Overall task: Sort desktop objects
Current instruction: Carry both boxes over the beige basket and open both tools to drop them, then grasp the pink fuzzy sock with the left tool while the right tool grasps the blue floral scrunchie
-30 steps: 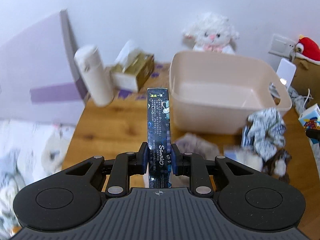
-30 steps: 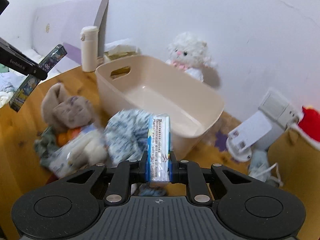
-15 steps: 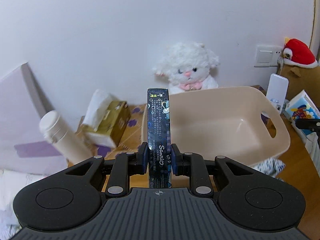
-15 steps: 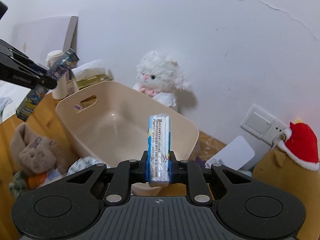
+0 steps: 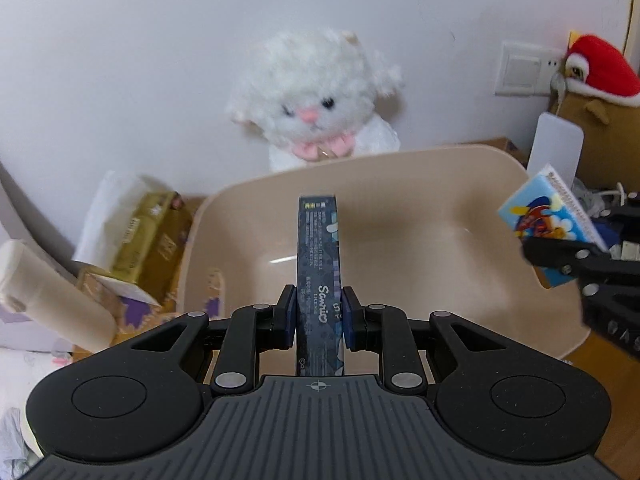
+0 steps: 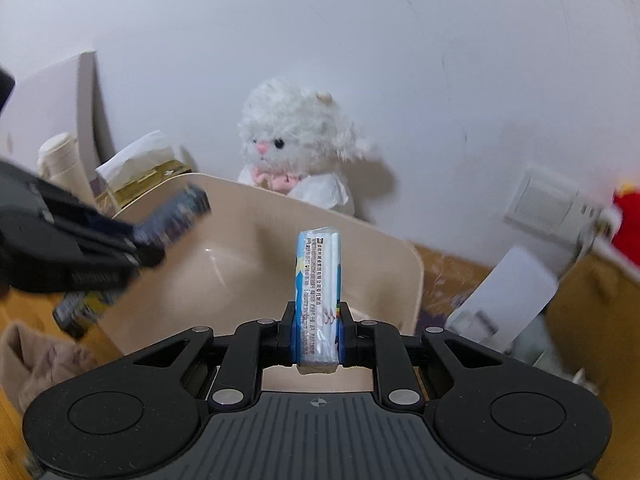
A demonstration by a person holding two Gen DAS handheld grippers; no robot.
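My left gripper [image 5: 319, 312] is shut on a dark blue printed box [image 5: 319, 256] that stands upright over the near rim of the beige plastic bin [image 5: 400, 208]. My right gripper [image 6: 318, 320] is shut on a light blue tissue pack [image 6: 319, 276], also held upright above the bin [image 6: 256, 256]. In the left wrist view the right gripper [image 5: 560, 258] shows at the right edge with the cartoon-printed tissue pack [image 5: 544, 216]. The right wrist view shows the left gripper [image 6: 140, 250], blurred, with the dark box [image 6: 176, 216] over the bin's left side. The bin looks empty inside.
A white plush lamb [image 5: 316, 104] sits against the wall behind the bin. A gold tissue box [image 5: 140, 236] and a cream bottle [image 5: 52, 292] stand to its left. A red-capped plush [image 5: 600, 72], a wall switch [image 5: 524, 74] and a white device [image 6: 508, 300] are at the right. Beige cloth [image 6: 44, 364] lies lower left.
Both grippers have moved forward from the clutter on the wooden table to above the bin, each still holding its item. The two grippers have come closer together.
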